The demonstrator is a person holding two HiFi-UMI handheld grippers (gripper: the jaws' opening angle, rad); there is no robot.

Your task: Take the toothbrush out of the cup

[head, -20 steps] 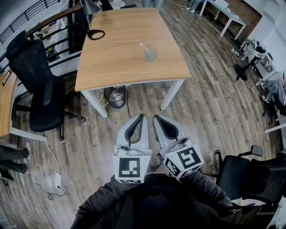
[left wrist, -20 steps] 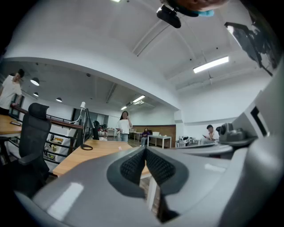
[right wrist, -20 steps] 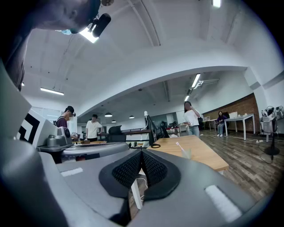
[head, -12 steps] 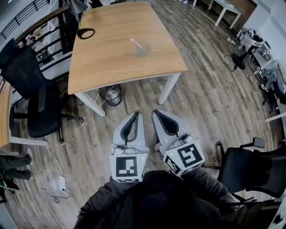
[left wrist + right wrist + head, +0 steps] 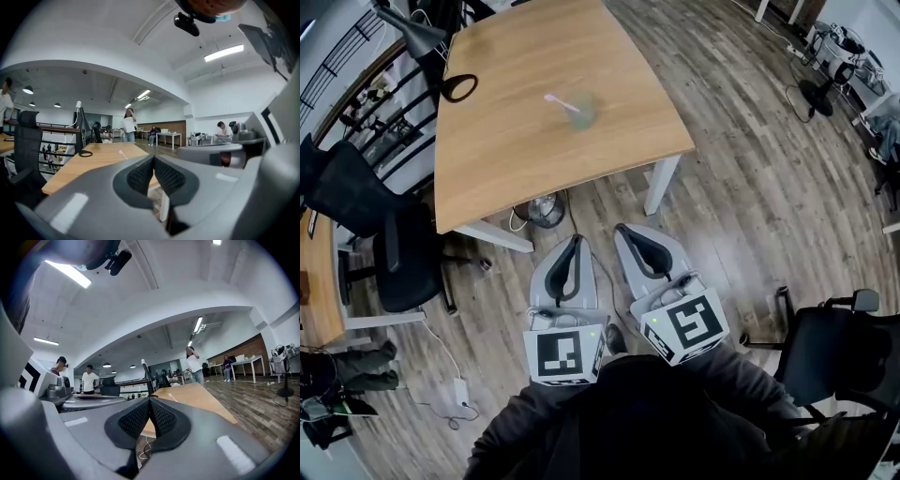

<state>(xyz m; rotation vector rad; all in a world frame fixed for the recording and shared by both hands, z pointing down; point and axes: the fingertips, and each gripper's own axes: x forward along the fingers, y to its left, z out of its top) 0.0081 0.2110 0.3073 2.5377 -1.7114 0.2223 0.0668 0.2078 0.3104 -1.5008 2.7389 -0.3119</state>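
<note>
A clear cup [image 5: 582, 112] stands near the middle of the wooden table [image 5: 506, 159], blurred in the head view. A pink-and-white toothbrush [image 5: 559, 99] leans out of it to the left; the toothbrush [image 5: 123, 153] shows small in the left gripper view, and the toothbrush [image 5: 172, 397] in the right gripper view too. My left gripper [image 5: 575, 241] and right gripper [image 5: 624, 230] are side by side over the floor, short of the table's near edge and far from the cup. Both are shut with nothing between their pads.
A black desk lamp with a ring base [image 5: 459, 87] stands at the table's left. Black office chairs sit at the left [image 5: 403, 253] and right [image 5: 844, 347]. A small fan [image 5: 546, 208] and cables lie under the table. People stand in the far room.
The head view has swung, so the table and cup now lie further left and closer in the picture. Both grippers stay side by side and shut.
</note>
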